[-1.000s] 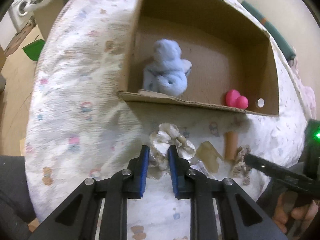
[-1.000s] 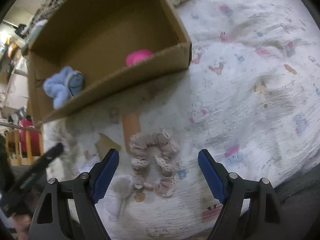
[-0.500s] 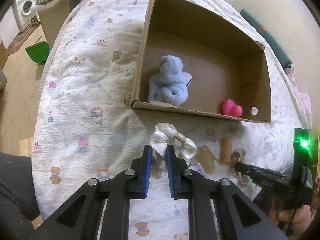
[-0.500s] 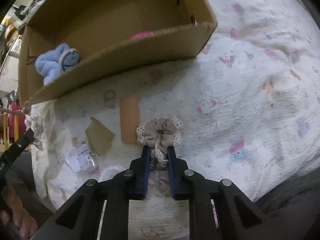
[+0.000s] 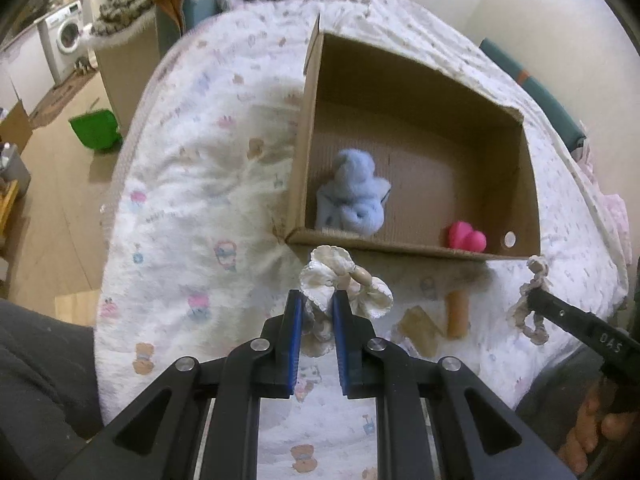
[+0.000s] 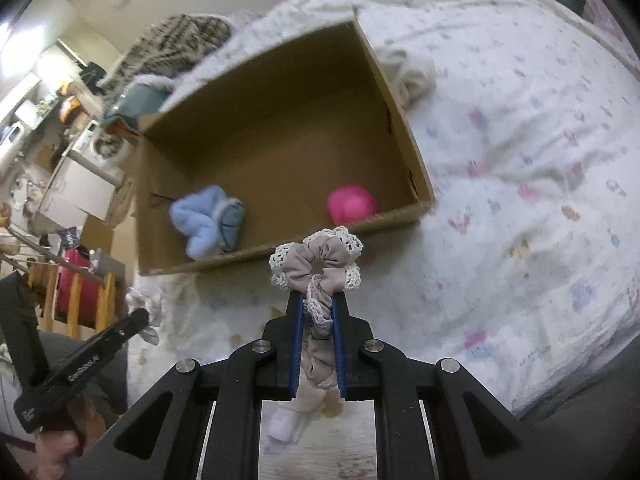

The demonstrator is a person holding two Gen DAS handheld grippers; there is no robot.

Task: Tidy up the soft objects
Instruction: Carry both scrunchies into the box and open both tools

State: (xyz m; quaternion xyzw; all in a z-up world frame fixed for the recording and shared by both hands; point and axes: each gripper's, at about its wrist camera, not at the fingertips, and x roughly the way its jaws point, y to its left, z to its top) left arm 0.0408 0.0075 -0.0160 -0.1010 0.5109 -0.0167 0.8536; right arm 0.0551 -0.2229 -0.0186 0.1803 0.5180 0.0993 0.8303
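Note:
My left gripper [image 5: 316, 300] is shut on a cream scrunchie [image 5: 340, 280] and holds it above the bed, just before the near wall of the open cardboard box [image 5: 400, 246]. My right gripper [image 6: 317, 300] is shut on a taupe lace-edged scrunchie [image 6: 320, 260] and holds it lifted near the box's front wall [image 6: 280, 250]. Inside the box lie a light blue plush [image 5: 354, 200] and a pink soft toy [image 5: 466, 236]; both also show in the right wrist view, the plush [image 6: 208, 220] and the toy [image 6: 352, 204]. The right gripper with its scrunchie [image 5: 528, 304] shows at the right of the left wrist view.
The box sits on a white patterned bedsheet [image 5: 192, 208]. An orange cylinder [image 5: 457, 312] and a tan scrap [image 5: 420, 322] lie on the sheet before the box. A cream cloth [image 6: 412, 76] lies beside the box. A green bin [image 5: 96, 128] stands on the floor left of the bed.
The right gripper closed on the taupe scrunchie and lifted it off the sheet toward the box. The left gripper has risen with the cream scrunchie still held.

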